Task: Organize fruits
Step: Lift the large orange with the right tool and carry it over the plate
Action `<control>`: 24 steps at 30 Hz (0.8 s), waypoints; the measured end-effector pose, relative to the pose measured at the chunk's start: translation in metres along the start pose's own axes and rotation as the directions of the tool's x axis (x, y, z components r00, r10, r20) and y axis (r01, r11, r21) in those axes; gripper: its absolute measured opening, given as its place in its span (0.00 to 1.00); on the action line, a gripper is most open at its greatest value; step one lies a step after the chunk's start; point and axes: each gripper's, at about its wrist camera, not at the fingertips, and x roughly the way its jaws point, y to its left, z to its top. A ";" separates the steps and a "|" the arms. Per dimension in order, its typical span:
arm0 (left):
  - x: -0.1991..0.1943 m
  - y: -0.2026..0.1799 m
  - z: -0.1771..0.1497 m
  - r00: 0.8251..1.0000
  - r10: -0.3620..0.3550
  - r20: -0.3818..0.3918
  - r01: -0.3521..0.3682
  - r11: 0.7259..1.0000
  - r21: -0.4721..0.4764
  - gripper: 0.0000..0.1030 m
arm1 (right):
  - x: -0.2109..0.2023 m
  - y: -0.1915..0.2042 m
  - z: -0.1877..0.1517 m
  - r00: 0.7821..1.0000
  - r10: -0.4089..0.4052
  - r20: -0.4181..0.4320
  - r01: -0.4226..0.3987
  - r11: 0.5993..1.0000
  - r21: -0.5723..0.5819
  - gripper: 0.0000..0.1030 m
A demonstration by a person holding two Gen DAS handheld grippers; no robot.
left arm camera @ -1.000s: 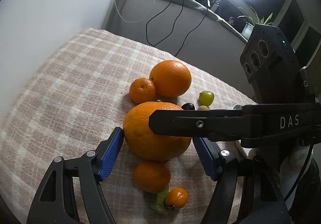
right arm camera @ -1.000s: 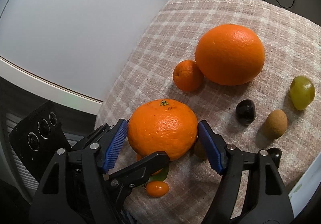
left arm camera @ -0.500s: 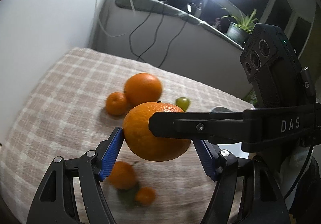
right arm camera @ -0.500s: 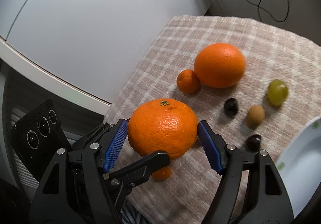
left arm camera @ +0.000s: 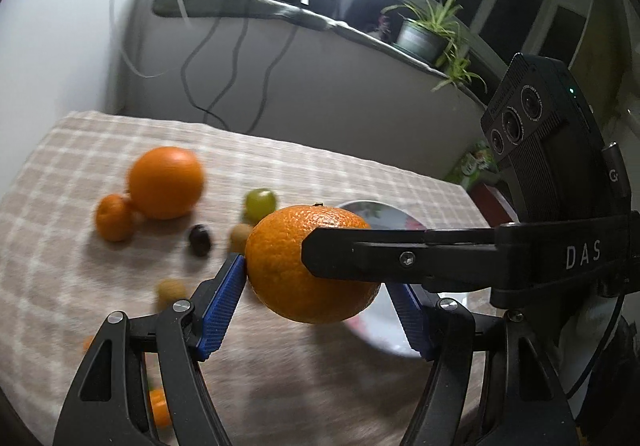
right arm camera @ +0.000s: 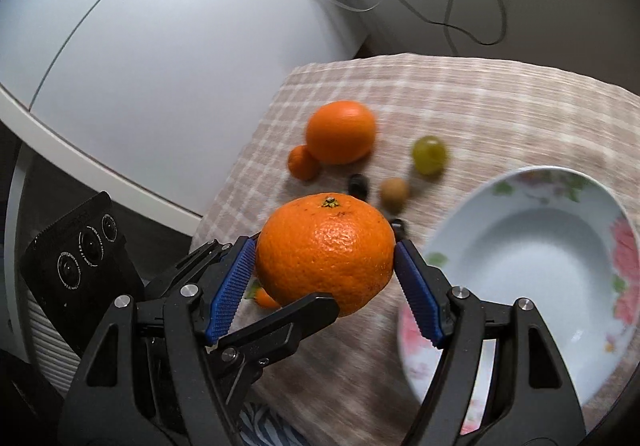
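A large orange (left arm camera: 280, 270) (right arm camera: 326, 252) is held in the air above the checked cloth, clamped from four sides. My left gripper (left arm camera: 320, 302) is shut on it, and my right gripper (right arm camera: 326, 282) is shut on it crosswise. A white floral bowl (right arm camera: 532, 270) stands just right of the orange; its rim (left arm camera: 376, 334) shows behind the fruit in the left wrist view. On the cloth lie another large orange (left arm camera: 166, 182) (right arm camera: 340, 132), a small mandarin (left arm camera: 114, 216) (right arm camera: 303, 162), a green grape (left arm camera: 260, 202) (right arm camera: 429, 155), a dark fruit (left arm camera: 199, 239) (right arm camera: 357, 183) and a brown fruit (right arm camera: 394, 190).
Small orange fruits (left arm camera: 158, 406) and a yellowish fruit (left arm camera: 171, 290) lie near the cloth's near-left edge. A white rounded appliance (right arm camera: 160, 38) stands beside the table. Cables (left arm camera: 224, 58) hang down the back wall under a ledge with a potted plant (left arm camera: 424, 34).
Both grippers have lifted the large orange off the cloth and carried it right, toward the bowl, which has come into view. The other fruits stay on the cloth.
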 end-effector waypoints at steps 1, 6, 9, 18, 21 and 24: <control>0.004 -0.006 0.001 1.000 -0.008 -0.003 0.008 1.000 0.008 0.69 | -0.006 -0.007 -0.002 1.000 -0.006 0.009 0.006 1.000 0.011 0.73; 0.028 -0.028 0.005 0.999 -0.039 -0.035 0.040 0.999 0.028 0.69 | -0.026 -0.034 -0.006 0.999 -0.037 0.039 0.035 0.998 0.050 0.73; 0.044 -0.040 0.006 0.997 -0.058 -0.059 0.060 0.997 0.041 0.69 | -0.033 -0.052 -0.008 0.997 -0.057 0.048 0.053 0.996 0.076 0.73; 0.081 -0.057 0.011 0.990 -0.070 -0.121 0.079 0.995 0.064 0.69 | -0.038 -0.096 -0.009 0.994 -0.086 0.072 0.075 0.987 0.142 0.73; 0.086 -0.059 0.012 0.990 -0.065 -0.122 0.075 0.994 0.076 0.69 | -0.040 -0.100 -0.009 0.991 -0.102 0.086 0.091 0.988 0.124 0.73; 0.092 -0.059 0.013 0.989 -0.062 -0.134 0.073 0.994 0.085 0.69 | -0.040 -0.100 -0.010 0.988 -0.124 0.092 0.115 0.989 0.096 0.73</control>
